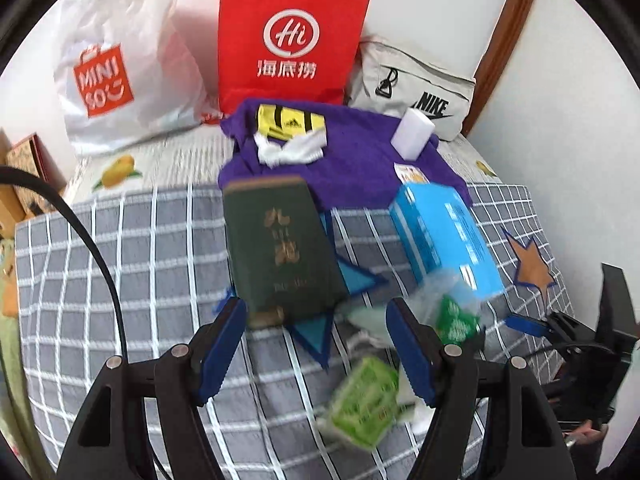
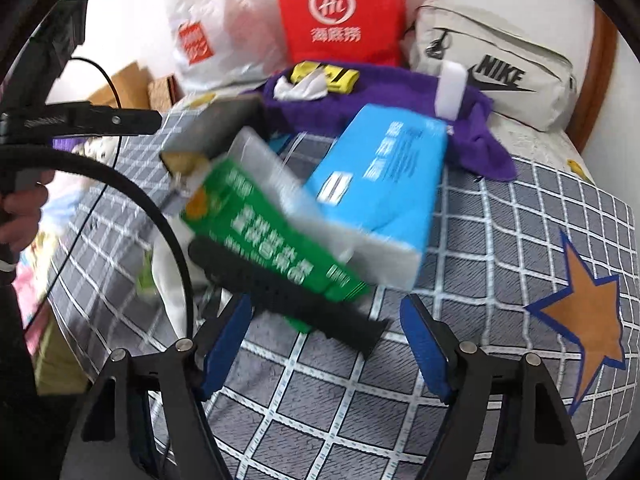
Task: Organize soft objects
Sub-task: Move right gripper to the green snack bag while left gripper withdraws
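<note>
Two grippers hang over a bed covered by a grey checked blanket [image 1: 132, 248], each with its blue-padded jaws spread and nothing between them. The left gripper [image 1: 316, 354] sits just short of a dark green book [image 1: 280, 244], which lies on the blanket near its middle. Right of the book lies a light blue tissue box [image 1: 444, 236], and nearer than that box a clear packet with green print [image 1: 452, 316]; a blurred green tissue pack [image 1: 364, 400] lies on the blanket between the left gripper's pads. Behind the book a purple cloth [image 1: 360, 160] is spread, carrying a yellow and black sock [image 1: 292, 122], a crumpled white cloth [image 1: 292, 150] and a white block [image 1: 414, 134]. Behind the cloth, against the wall, stand a white Miniso bag [image 1: 120, 64], a red paper bag [image 1: 292, 40] and a pale Nike pouch [image 1: 416, 88]. The right gripper [image 2: 326, 344] is open just before a black strap [image 2: 288, 296] resting across a green tissue pack [image 2: 264, 232] beside the blue box.
</note>
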### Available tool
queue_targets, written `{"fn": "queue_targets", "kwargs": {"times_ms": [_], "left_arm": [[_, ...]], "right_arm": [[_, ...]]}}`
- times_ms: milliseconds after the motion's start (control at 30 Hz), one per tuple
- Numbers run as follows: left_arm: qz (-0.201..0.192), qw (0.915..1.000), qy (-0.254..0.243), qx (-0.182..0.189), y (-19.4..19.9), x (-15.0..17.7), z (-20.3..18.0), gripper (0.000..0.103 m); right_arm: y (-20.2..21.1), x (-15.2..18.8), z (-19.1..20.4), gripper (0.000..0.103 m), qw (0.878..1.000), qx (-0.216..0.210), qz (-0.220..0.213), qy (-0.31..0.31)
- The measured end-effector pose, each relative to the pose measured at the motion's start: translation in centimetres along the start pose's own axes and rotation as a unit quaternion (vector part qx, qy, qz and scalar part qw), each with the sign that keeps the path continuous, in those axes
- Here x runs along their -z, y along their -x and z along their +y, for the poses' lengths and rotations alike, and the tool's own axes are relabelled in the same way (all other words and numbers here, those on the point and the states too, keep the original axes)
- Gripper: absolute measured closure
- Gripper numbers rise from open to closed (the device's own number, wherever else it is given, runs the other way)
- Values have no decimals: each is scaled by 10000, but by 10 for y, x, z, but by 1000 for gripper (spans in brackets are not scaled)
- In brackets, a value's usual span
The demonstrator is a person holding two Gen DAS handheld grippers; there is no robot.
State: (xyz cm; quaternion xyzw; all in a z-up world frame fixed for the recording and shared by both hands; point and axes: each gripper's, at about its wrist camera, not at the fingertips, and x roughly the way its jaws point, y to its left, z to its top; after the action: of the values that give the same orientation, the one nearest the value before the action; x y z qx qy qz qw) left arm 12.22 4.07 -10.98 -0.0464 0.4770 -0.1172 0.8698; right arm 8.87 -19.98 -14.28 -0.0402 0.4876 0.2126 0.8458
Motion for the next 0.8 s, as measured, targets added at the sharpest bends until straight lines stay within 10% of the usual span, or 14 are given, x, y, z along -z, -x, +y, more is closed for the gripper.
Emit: {"fn": "queue_targets", "kwargs": {"times_ms": [233, 567, 800], "left_arm": [[139, 9996, 181, 152, -6, 20, 3, 32], [182, 9991, 308, 204, -9, 26, 12, 32], [161, 9990, 320, 271, -8, 30, 15, 32]], "right_arm": [[-24, -3, 10, 28, 9995, 36, 91, 311], [-14, -2, 8, 85, 9992, 45, 164, 358], [-9, 3, 11, 78, 9987, -68, 199, 462]]}}
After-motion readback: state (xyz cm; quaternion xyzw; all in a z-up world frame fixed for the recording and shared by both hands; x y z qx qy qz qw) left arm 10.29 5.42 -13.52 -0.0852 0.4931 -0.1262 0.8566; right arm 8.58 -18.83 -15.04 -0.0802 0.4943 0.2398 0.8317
